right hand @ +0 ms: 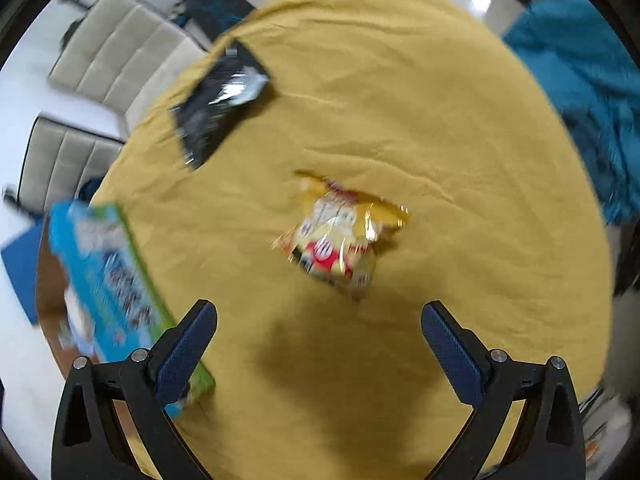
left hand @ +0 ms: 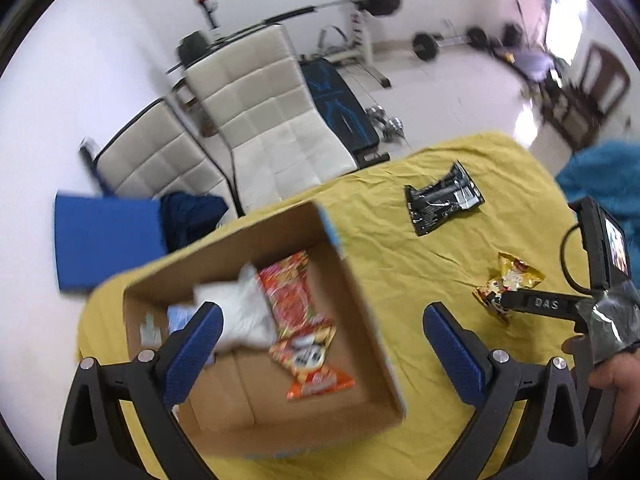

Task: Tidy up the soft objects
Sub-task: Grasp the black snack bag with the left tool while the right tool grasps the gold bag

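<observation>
An open cardboard box [left hand: 360, 304] stands on the yellow tablecloth [left hand: 420, 272]. Inside it lie an orange-red snack packet [left hand: 304, 320] and a white soft packet [left hand: 244, 312]. My left gripper [left hand: 320, 344] is open and empty above the box. A gold snack packet [right hand: 344, 236] lies on the cloth ahead of my open, empty right gripper [right hand: 320, 344]; it also shows in the left wrist view [left hand: 508, 284]. A black packet [right hand: 220, 100] lies further off, also seen in the left wrist view [left hand: 442, 200]. The box's blue printed side [right hand: 112, 280] is at the left.
Two beige chairs [left hand: 256, 120] stand beyond the table. A blue pad [left hand: 104, 240] and dark cloth lie by the box. A teal fabric [right hand: 580, 92] is at the right. Gym weights [left hand: 424, 44] stand at the back of the room.
</observation>
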The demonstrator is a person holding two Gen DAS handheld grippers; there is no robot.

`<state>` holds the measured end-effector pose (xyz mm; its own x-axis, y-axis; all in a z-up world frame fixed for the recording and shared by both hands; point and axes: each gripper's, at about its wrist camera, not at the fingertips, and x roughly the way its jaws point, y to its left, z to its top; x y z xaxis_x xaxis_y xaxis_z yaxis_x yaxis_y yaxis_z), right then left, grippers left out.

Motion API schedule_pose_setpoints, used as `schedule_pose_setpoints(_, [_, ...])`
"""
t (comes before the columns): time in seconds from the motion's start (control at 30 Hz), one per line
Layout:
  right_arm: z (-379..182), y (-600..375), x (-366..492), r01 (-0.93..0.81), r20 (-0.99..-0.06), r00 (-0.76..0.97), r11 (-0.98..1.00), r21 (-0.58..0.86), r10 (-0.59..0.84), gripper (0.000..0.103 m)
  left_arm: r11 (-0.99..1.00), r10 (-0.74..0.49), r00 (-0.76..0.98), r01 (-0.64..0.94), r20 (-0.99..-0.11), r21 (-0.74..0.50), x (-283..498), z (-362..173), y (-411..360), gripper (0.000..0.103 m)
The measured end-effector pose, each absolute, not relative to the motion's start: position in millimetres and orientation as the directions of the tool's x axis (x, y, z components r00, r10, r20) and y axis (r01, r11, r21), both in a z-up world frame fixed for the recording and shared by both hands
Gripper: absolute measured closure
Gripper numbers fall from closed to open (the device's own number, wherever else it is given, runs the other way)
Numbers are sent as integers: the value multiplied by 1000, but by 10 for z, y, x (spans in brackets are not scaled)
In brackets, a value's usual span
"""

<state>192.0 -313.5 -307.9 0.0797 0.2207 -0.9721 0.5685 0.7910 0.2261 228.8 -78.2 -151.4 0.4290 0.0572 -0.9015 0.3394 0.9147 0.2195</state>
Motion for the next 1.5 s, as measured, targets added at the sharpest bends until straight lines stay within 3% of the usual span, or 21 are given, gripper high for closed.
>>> schedule_pose_setpoints(0.1, [-3395,-3182,2035,606,-964,56,758,241,261,0,885,90,412,385,-907,263,2508,-1708,-1064,0])
schedule_pose_setpoints(0.17, [-3577,-3167,2100,616,-961,41,750,239,273,6,863,110,396,417,-912,285,2654,-1860,-1233,0])
schedule_pose_setpoints(0.2, [-3643,-3161,2126,617,-960,34,750,238,277,12,854,114,378,434,-919,285,2733,-1939,-1319,0])
schedule_pose_setpoints(0.23, [-3717,-3145,2151,613,-961,15,757,227,276,28,849,123,371,441,-921,291,2784,-2004,-1369,0])
schedule_pose_setpoints(0.27, [-3756,-3134,2167,602,-965,-3,771,208,263,39,840,121,354,462,-927,286,2847,-2085,-1459,0])
schedule_pose_setpoints(0.37, [-3760,-3183,2175,569,-960,-14,792,222,280,52,815,111,318,513,-942,269,3007,-2235,-1693,0])
schedule_pose_setpoints(0.6, [-3612,-3666,2244,461,-966,-87,870,176,241,53,739,85,169,651,-982,176,3453,-2697,-2281,0])
schedule_pose_setpoints(0.93, [-3671,-4073,2520,352,-965,-203,932,88,167,51,600,219,70,777,-973,191,3825,-3584,-2689,0])
schedule_pose_setpoints(0.97, [-3675,-4076,2528,351,-965,-205,933,85,165,50,588,217,59,788,-974,179,3840,-3622,-2710,0])
schedule_pose_setpoints(1.07, [-3657,-4073,2601,339,-971,-193,938,67,140,34,574,211,37,805,-977,154,3850,-3737,-2742,3])
schedule_pose_setpoints(1.1, [-3649,-4069,2608,341,-972,-187,937,74,144,31,578,207,35,802,-978,151,3857,-3765,-2754,16])
schedule_pose_setpoints(1.13, [-3642,-4071,2633,342,-971,-186,936,80,151,31,571,195,24,810,-981,133,3868,-3779,-2757,17])
schedule_pose_setpoints(1.27, [-3631,-4096,2635,351,-971,-180,933,84,156,31,650,131,-5,756,-991,82,3899,-3695,-2701,27])
schedule_pose_setpoints(1.43, [-3619,-4273,2709,417,-970,-130,899,135,206,32,846,58,-132,532,-990,-21,3849,-3639,-2413,30])
schedule_pose_setpoints(1.47, [-3626,-4304,2740,421,-970,-118,895,145,212,34,891,44,-178,453,-983,-42,3795,-3654,-2315,30])
schedule_pose_setpoints(1.5, [-3637,-4315,2739,419,-970,-117,896,147,214,45,919,13,-212,389,-977,-72,3733,-3663,-2231,30])
